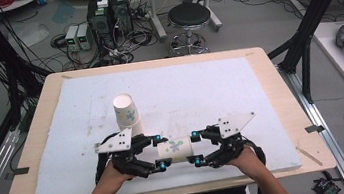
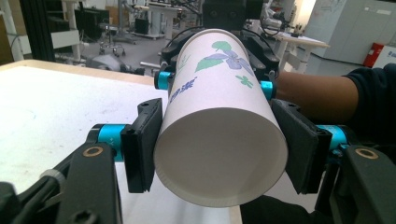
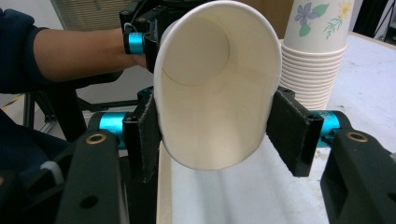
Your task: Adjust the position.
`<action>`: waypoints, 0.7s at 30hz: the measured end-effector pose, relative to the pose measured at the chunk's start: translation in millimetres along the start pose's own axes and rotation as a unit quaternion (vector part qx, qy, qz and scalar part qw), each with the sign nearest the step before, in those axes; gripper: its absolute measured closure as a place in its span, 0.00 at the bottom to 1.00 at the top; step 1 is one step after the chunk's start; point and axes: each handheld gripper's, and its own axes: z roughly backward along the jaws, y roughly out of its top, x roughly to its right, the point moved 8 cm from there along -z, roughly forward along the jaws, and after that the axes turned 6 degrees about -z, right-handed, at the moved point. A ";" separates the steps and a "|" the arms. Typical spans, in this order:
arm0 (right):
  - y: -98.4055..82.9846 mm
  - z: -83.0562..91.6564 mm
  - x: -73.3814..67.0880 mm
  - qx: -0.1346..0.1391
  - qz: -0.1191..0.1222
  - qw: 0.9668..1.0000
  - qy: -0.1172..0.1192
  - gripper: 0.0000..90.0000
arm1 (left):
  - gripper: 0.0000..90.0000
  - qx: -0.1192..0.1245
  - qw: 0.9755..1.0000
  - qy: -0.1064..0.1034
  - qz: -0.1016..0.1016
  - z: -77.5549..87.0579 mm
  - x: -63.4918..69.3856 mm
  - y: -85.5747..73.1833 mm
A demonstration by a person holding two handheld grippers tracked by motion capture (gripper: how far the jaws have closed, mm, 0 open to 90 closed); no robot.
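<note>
- Left gripper [image 1: 161, 152]: nearest the table's front edge, at the left in the high view, held in the person's left hand [image 1: 114, 171]. Its jaws are clamped on one end of the paper cup [image 1: 177, 149]; in the left gripper view the pads [image 2: 142, 144] press both sides of the closed bottom end [image 2: 219, 154].
- Right gripper [image 1: 195, 148]: just to the right of it in the high view, held in the right hand [image 1: 242, 156] and facing the left gripper. Its jaws are clamped on the cup's open rim, which the right gripper view shows squeezed from round into a tall oval [image 3: 217, 88] between the pads [image 3: 289, 130].
- Paper cup: white with a blue flower and green leaves, lying level between the two grippers, above the white mat [image 1: 209, 92] at its near side. Whether it touches the mat cannot be told.
- Stack of cups [image 1: 127, 114]: upright, mouths down, on the mat just beyond the left gripper and close to its grey plate [image 1: 114, 142]; same flower print, with many rims nested at its base in the right gripper view [image 3: 312, 70].
- Table [image 1: 280, 93]: light wood, its rim bare around the mat.
- Floor beyond the table: a round black stool [image 1: 188, 16], computer cases [image 1: 108, 14] and loose cables.
</note>
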 end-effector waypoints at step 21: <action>17.9 -9.0 9.2 -0.166 0.026 0.984 -0.053 0.44 | 0.20 -0.193 0.979 0.052 -0.039 9.3 -13.0 -5.5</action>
